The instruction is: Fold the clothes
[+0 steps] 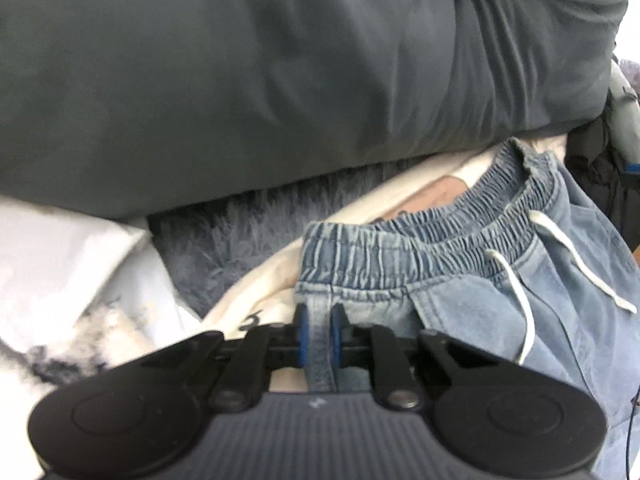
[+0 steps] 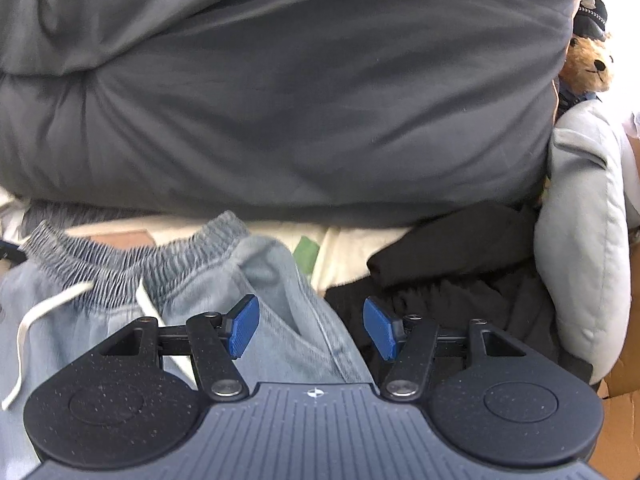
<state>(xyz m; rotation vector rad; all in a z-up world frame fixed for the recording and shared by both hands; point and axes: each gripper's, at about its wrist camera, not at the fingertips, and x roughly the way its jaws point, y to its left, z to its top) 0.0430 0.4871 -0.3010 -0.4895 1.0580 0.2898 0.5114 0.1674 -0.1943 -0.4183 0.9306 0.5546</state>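
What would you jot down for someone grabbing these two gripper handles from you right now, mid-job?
Left gripper: shut on the denim shorts, pinching the side edge just below the elastic waistband.
Right gripper: open, holding nothing, poised over the opposite side of the shorts, beside the black garment.
The shorts lie crumpled on a cream cloth in front of the big grey duvet, drawstring loose.
Done: one side gripped. No fold visible yet.
Left, probably: close the right gripper on its side, spread the shorts flat, then fold.
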